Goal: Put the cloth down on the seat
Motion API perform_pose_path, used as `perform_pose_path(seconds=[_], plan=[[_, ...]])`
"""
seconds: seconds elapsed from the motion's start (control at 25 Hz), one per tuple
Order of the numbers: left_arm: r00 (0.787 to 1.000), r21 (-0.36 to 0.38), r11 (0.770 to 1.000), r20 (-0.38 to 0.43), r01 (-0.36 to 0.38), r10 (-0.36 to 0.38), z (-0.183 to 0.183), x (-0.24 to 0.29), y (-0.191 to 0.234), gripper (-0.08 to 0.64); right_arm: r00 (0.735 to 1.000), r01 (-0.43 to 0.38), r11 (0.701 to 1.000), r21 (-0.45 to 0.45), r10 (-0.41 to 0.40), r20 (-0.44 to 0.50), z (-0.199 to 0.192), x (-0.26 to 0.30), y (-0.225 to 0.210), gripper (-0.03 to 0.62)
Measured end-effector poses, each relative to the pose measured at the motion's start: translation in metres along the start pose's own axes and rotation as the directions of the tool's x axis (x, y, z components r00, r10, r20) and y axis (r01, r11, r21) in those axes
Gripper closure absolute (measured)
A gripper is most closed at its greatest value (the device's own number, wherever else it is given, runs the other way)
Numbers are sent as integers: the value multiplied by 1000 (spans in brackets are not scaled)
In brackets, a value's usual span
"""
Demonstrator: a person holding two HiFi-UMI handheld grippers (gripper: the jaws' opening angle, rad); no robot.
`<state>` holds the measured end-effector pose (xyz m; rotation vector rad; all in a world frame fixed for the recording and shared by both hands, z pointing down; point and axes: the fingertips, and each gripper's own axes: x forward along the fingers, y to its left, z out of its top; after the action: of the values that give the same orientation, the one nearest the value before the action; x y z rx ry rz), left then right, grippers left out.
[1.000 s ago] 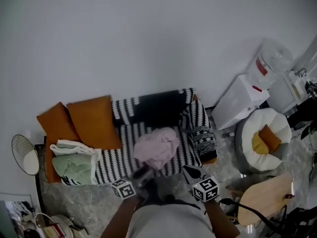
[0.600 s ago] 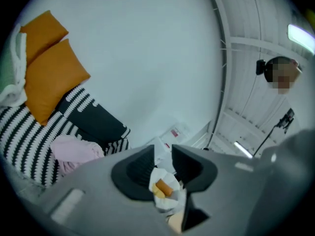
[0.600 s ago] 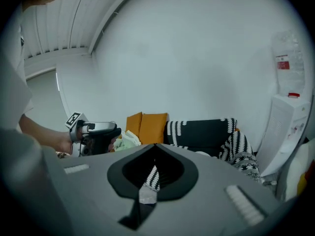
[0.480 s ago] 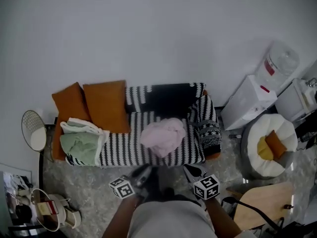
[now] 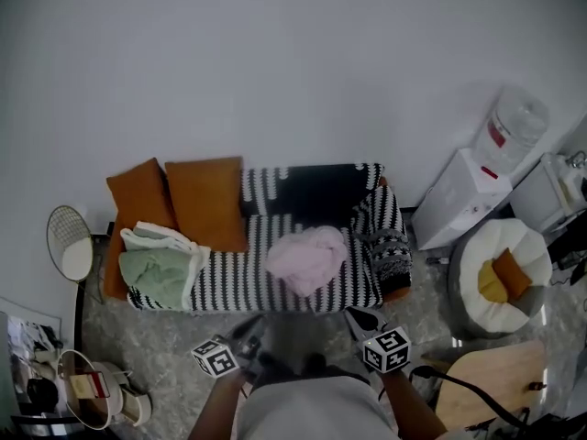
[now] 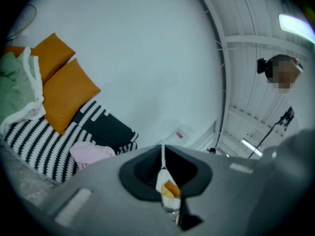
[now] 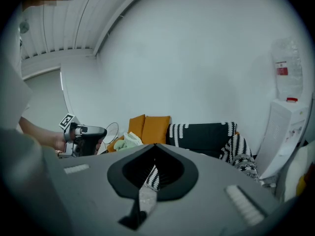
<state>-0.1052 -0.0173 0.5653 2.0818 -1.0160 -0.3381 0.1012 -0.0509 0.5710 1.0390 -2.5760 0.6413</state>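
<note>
A crumpled pink cloth (image 5: 307, 257) lies on the seat of a black-and-white striped sofa (image 5: 229, 280), right of its middle. It also shows in the left gripper view (image 6: 91, 152). Both grippers hang in front of the sofa, close to the person's body and apart from the cloth. The left gripper (image 5: 249, 330) has its jaws closing together with nothing between them (image 6: 162, 149). The right gripper (image 5: 353, 314) is shut and empty too (image 7: 155, 145). From the right gripper view the left gripper (image 7: 81, 132) shows off to the left, and the jaws hide the cloth.
Two orange cushions (image 5: 206, 200) and a folded green blanket (image 5: 156, 269) fill the sofa's left end. A patterned throw (image 5: 385, 241) drapes its right arm. To the right stand a water dispenser (image 5: 477, 191), a round pouf (image 5: 500, 264) and a wooden stool (image 5: 491, 374). A fan (image 5: 69, 246) stands at left.
Both grippers have drawn back from the sofa toward the person. The left one has swung left and its jaws have come together. The pink cloth stays on the seat.
</note>
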Motion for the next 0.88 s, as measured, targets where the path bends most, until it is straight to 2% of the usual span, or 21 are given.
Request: perform_pose_path(seconds=[0.32, 0.56, 0.88], plan=[[997, 50, 998, -73, 32, -28, 13, -38, -7, 561, 996, 83, 995, 52, -85, 31, 3, 0, 33, 589], [991, 19, 997, -115, 73, -71, 12, -52, 2, 561, 994, 96, 994, 43, -98, 52, 4, 3, 62, 589], [983, 35, 993, -145, 116, -110, 19, -64, 5, 561, 988, 141, 988, 56, -145, 58, 2, 4, 78, 589]])
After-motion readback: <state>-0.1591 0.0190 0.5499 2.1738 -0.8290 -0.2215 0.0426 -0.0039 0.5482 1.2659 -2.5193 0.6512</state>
